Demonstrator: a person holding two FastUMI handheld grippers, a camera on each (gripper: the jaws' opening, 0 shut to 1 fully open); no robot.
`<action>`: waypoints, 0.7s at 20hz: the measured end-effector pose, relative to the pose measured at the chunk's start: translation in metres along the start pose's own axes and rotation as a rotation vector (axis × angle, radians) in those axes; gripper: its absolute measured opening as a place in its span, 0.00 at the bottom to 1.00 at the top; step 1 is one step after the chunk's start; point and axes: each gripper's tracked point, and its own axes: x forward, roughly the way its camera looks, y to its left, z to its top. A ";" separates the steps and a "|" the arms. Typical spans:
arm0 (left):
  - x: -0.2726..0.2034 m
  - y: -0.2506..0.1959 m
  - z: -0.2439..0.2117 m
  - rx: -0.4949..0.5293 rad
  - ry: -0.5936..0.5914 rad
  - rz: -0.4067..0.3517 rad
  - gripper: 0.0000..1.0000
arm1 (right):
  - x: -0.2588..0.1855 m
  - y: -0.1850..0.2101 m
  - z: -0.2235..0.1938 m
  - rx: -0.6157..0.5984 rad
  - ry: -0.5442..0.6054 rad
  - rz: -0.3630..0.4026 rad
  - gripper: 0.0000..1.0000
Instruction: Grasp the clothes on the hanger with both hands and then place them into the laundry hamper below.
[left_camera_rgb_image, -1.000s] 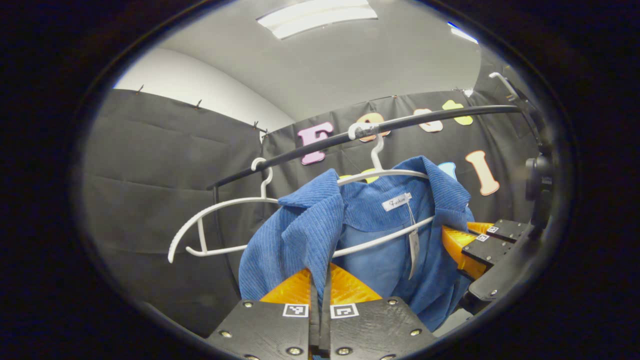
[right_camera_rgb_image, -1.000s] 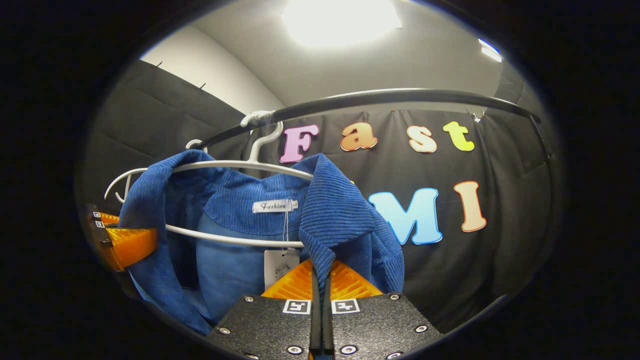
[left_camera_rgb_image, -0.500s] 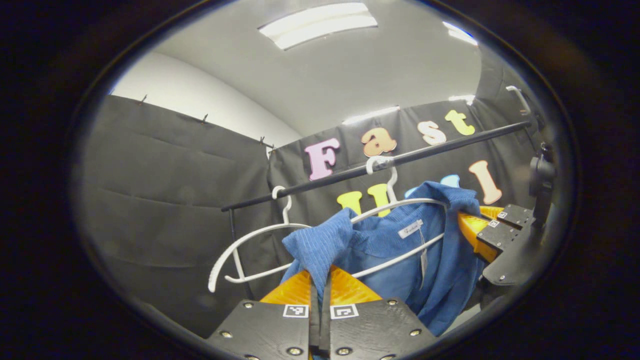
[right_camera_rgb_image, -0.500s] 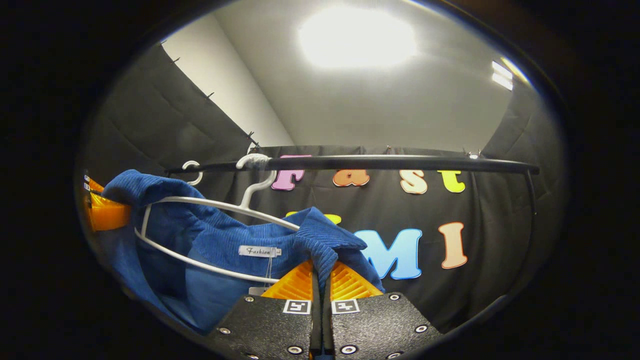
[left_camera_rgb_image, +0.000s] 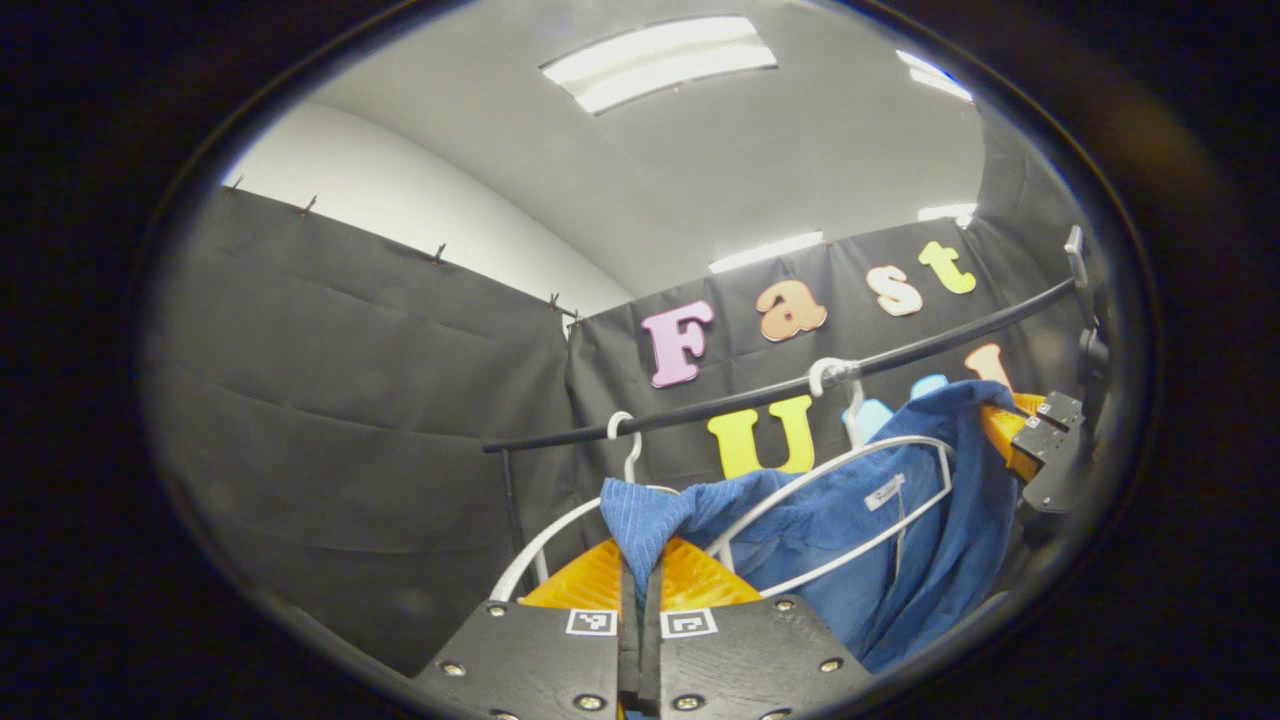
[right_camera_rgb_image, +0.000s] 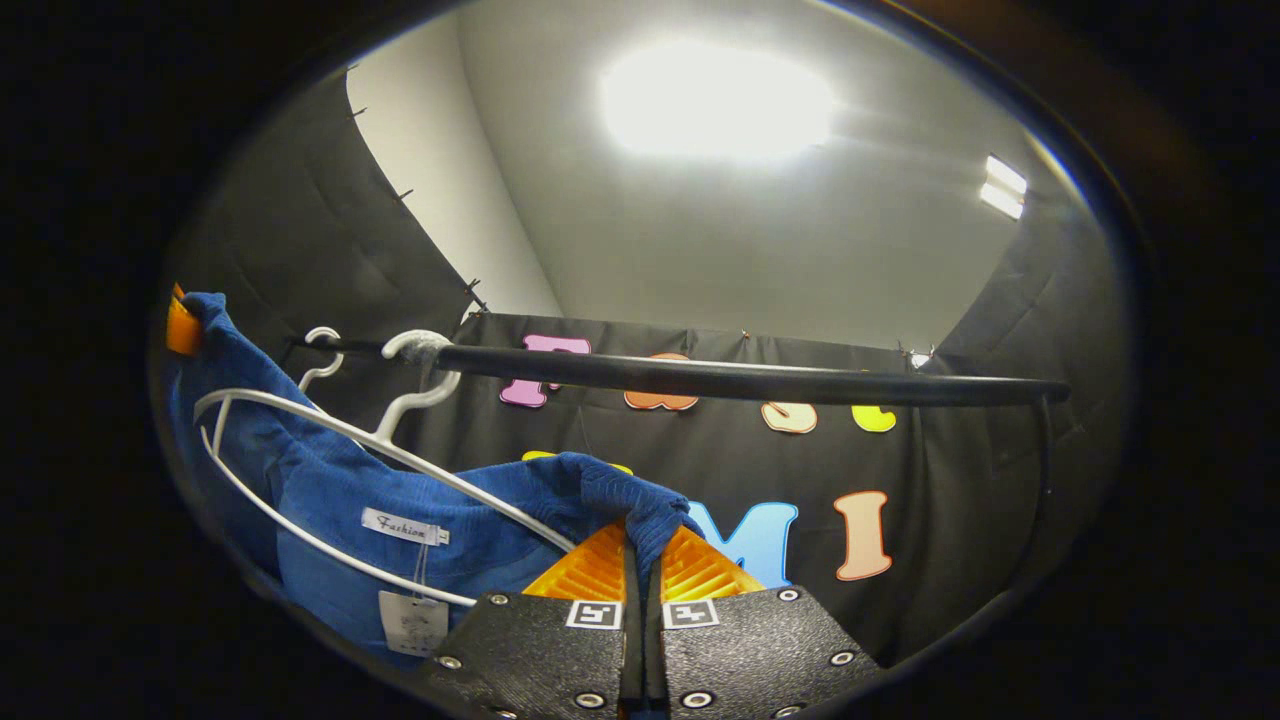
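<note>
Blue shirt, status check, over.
Both hand-held grippers shut on blue shirt. Shirt draped around white hanger. Hanger hooked on rail.

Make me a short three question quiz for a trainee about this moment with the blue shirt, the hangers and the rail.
1. True or false: both grippers are shut on the blue shirt.
2. How many white hangers hang on the black rail? A) one B) two C) three
3. Fill in: in the left gripper view, the shirt's collar is pinched by the left gripper, while the right gripper holds the ____ side of it.

Key: 1 true; 2 B, the shirt's hanger and a bare hanger; 3 far.
</note>
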 end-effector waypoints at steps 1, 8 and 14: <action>0.003 0.006 0.000 0.002 0.002 -0.003 0.01 | 0.002 -0.004 -0.002 -0.010 -0.001 -0.002 0.01; 0.017 0.031 0.008 0.042 -0.036 -0.019 0.00 | 0.016 -0.032 -0.022 -0.064 -0.003 -0.042 0.01; 0.036 0.023 -0.032 0.051 0.021 -0.078 0.00 | 0.021 -0.049 -0.053 -0.057 0.068 -0.078 0.00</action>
